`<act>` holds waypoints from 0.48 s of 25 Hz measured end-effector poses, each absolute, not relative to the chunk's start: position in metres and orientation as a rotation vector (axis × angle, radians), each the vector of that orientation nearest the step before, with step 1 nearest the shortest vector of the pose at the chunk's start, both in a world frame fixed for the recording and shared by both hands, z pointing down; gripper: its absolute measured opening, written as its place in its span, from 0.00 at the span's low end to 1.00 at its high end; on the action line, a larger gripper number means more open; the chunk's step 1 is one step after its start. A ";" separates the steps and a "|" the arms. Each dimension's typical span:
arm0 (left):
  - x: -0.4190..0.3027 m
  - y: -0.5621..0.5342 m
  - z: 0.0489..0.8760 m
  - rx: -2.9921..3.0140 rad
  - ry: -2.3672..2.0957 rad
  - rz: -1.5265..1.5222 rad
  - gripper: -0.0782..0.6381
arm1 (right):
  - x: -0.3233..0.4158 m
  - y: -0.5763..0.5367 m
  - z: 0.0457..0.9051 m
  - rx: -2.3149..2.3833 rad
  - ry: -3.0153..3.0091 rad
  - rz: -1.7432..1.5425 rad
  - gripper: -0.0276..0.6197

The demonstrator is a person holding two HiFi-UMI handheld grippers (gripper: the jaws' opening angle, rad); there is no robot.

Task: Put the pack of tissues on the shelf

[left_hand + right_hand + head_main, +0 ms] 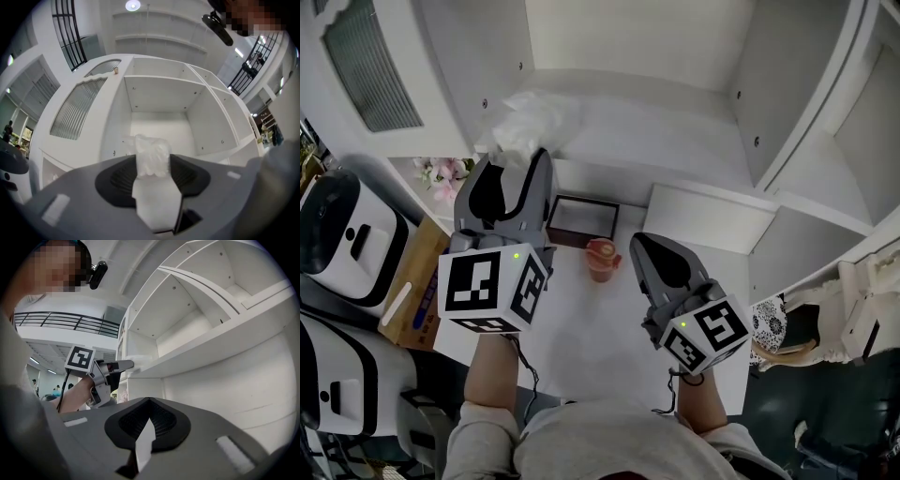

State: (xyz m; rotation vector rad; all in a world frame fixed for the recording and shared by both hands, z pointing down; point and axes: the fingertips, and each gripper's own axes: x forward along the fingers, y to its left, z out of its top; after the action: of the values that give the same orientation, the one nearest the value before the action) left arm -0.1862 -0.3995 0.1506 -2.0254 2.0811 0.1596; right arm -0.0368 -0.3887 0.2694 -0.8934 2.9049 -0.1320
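Note:
The pack of tissues (pixel 530 127) is a soft packet in clear crinkly plastic. It sits at the front left of a white shelf compartment (pixel 619 131), just over its front edge. My left gripper (pixel 520 159) is raised to that edge and is shut on the pack, with the plastic filling the gap between the pads. In the left gripper view the pack (pixel 152 157) stands between the jaws, in front of the empty compartment (pixel 161 126). My right gripper (pixel 652 251) hangs lower over the white table, shut and holding nothing. The right gripper view shows the left gripper (pixel 123 364) at the shelf edge.
On the white table (pixel 581 328) below the shelf stand a red lidded cup (pixel 602 259) and a dark open box (pixel 581 221). At the left are a cardboard box (pixel 412 281), white machines (pixel 342 234) and pink flowers (pixel 441 176). More white shelf compartments rise to the right.

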 end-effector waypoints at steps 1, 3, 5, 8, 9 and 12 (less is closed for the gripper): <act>-0.187 -0.402 0.151 -2.033 2.083 0.161 0.40 | -0.036 -0.390 0.270 -0.898 2.905 -0.133 0.04; -0.187 -0.408 0.150 -2.048 2.085 0.159 0.41 | -0.036 -0.392 0.272 -0.906 2.905 -0.138 0.04; -0.187 -0.414 0.150 -2.059 2.086 0.147 0.41 | -0.035 -0.394 0.274 -0.909 2.906 -0.145 0.04; -0.187 -0.419 0.149 -2.069 2.088 0.128 0.42 | -0.035 -0.394 0.275 -0.910 2.908 -0.146 0.04; -0.187 -0.420 0.149 -2.073 2.089 0.120 0.42 | -0.035 -0.394 0.275 -0.911 2.908 -0.146 0.04; -0.187 -0.425 0.151 -2.083 2.096 0.091 0.43 | -0.036 -0.393 0.275 -0.911 2.907 -0.143 0.04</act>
State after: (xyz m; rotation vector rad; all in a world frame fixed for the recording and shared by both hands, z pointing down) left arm -0.1867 -0.4246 0.1515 -2.0828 2.0965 0.0906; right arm -0.0356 -0.3933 0.2746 -0.9112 2.9072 -0.1433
